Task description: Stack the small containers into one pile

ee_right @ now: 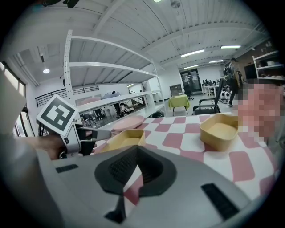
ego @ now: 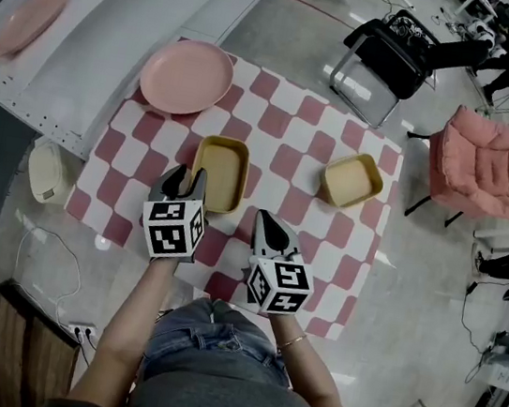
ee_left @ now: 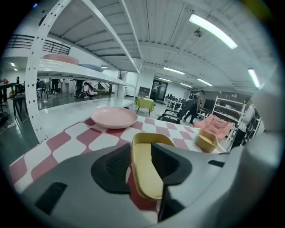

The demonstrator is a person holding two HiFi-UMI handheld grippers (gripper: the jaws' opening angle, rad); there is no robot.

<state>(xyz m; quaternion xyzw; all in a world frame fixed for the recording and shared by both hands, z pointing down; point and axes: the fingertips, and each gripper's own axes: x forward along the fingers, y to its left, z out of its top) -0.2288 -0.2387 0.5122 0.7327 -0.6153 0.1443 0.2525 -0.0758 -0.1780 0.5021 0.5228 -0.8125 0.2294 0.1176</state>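
Long white ceiling strip lights [ee_left: 213, 30] at the upper right of the left gripper view give even, fairly bright indoor light. In the head view there is a pale sheen on the glossy grey floor [ego: 420, 299] at the right and only faint, soft shadows on the red-and-white checked cloth [ego: 286, 122]. Both gripper views are round fisheye pictures with black corners, the white metal shelf frame [ee_left: 34, 89] bows near the rim, and the near foreground along the bottom is out of focus.

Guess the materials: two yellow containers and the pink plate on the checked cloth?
Left container and right container: probably moulded plastic, matte; uniform yellow, rounded corners, no glare. Pink plate: plastic or melamine likely, low sheen; glazed ceramic not ruled out.
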